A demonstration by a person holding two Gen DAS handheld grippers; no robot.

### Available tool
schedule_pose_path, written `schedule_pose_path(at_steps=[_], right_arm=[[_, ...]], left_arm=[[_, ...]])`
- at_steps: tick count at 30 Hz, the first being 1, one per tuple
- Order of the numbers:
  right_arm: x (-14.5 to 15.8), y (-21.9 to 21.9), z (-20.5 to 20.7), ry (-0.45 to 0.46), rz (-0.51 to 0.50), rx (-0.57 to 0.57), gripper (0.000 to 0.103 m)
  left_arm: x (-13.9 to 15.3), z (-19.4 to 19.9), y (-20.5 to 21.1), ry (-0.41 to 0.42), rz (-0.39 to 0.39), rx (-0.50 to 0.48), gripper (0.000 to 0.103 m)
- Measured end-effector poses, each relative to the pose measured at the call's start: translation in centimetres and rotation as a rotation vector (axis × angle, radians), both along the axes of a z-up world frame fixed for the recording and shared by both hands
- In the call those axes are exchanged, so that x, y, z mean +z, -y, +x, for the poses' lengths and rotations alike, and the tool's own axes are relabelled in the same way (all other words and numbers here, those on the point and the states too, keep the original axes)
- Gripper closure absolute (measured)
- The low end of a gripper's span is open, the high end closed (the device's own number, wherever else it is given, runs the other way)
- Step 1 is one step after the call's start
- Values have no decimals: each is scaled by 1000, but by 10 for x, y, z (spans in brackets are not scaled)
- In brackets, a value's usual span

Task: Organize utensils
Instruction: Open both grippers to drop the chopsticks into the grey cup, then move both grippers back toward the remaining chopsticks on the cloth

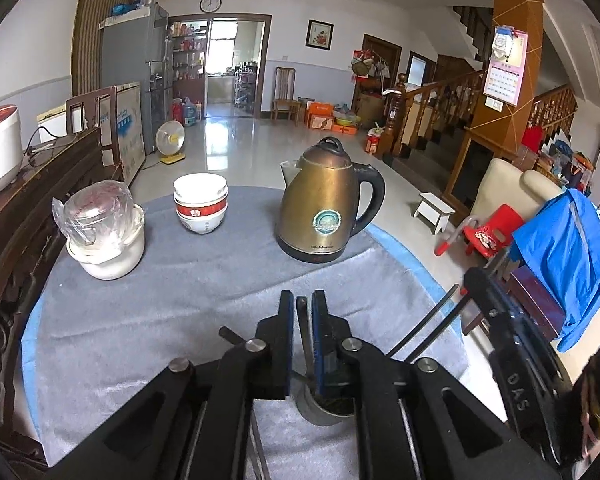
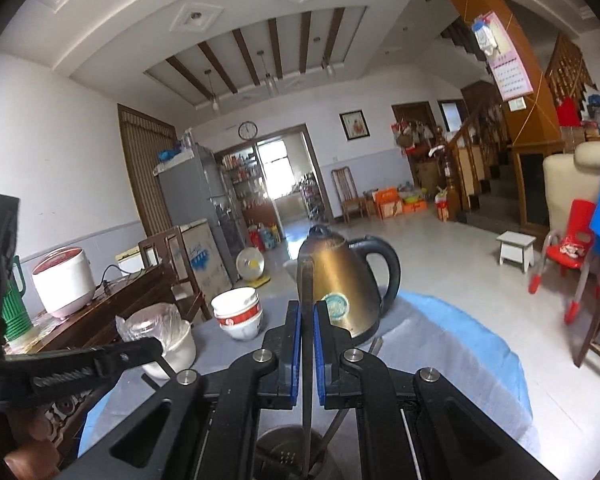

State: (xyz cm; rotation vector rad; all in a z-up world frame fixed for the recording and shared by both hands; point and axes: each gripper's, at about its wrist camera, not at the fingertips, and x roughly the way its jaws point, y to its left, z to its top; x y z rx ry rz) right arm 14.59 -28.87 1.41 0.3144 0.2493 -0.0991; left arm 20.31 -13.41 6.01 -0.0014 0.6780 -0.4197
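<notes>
Metal cup (image 1: 324, 408) mostly hidden beneath the left tool (image 1: 302, 308)

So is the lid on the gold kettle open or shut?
Shut. The domed lid sits flat on the kettle in the left wrist view, with no gap under it. The right wrist view shows it closed too.

Soft daylight fills a bright room, strongest from the far doorway (image 1: 220, 68), leaving glare on the glossy floor (image 1: 228, 140). Fisheye bending curves walls and darkens corners. The right wrist view shows a motion-blurred kettle (image 2: 340, 280); shadows are faint.
</notes>
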Motion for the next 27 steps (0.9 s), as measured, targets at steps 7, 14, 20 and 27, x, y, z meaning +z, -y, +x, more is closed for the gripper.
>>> schedule_pose_path(at_steps=[7, 14, 20, 27], right_arm=[[-10, -7, 4, -52, -9, 42, 96], [-19, -14, 6, -94, -4, 62, 96], [-25, -17, 6, -115, 20, 66, 93], [-29, -11, 3, -161, 93, 74, 85]], left_arm=[[10, -25, -15, 62, 21, 9, 56], [14, -55, -45, 123, 68, 50, 48], [5, -69, -73, 122, 102, 104, 43], [-21, -71, -95, 35, 115, 123, 42]])
